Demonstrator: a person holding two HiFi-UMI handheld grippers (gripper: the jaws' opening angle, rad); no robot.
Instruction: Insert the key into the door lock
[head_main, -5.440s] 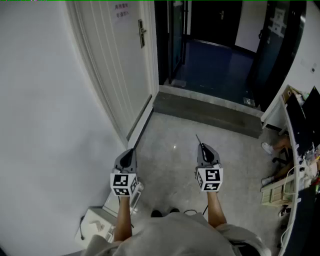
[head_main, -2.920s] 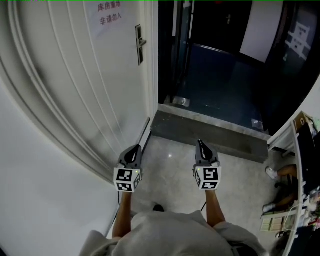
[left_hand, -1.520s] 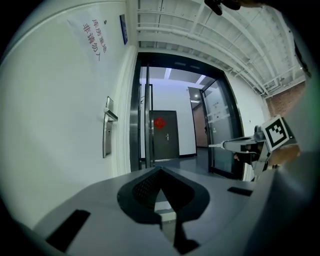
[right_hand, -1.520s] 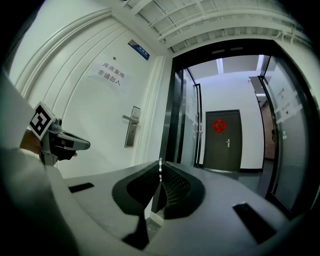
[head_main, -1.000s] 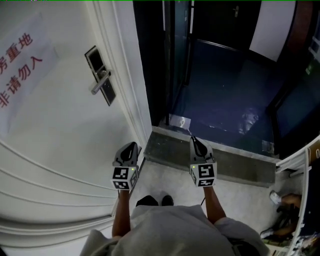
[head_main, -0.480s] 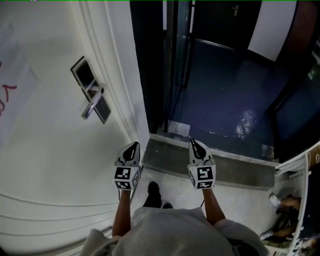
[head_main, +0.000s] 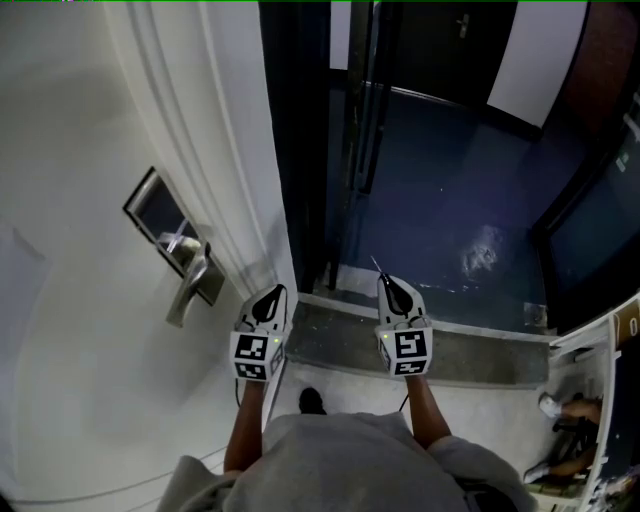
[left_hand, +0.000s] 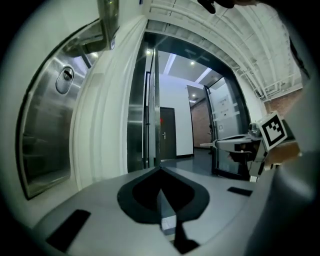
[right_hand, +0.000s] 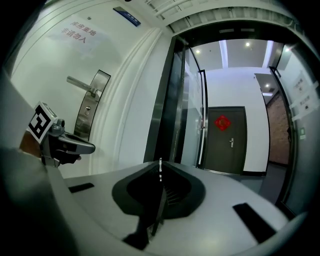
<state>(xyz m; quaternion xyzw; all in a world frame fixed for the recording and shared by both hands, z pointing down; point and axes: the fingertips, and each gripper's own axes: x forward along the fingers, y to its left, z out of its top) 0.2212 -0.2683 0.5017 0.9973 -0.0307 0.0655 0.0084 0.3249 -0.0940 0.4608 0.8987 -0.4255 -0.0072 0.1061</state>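
Key (right_hand: 160, 174) sits edge-on, clamped in the tips of the right gripper (head_main: 388, 287), thin blade poking out forward. It is right of the lock plate (head_main: 158, 222) and well apart from it, out in front of the dark doorway rather than the door (head_main: 90, 380). Left gripper (head_main: 272, 298) is between the plate and the key, near the door's edge; its jaws are pressed together with nothing in them.

Progress: early. Key is in grasp, person is up at the door, but the blade is not yet lined up with the lock and nothing is inserted. Left to do, as judged: swing the key toward the plate, aim, push in.

Views: only the left gripper view shows the oval keyhole (left_hand: 65, 80) on the steel plate, below the handle (head_main: 188, 285). The head view gives the spacing of both grippers from the plate. The right gripper view shows the plate far left, with the left gripper just below it.
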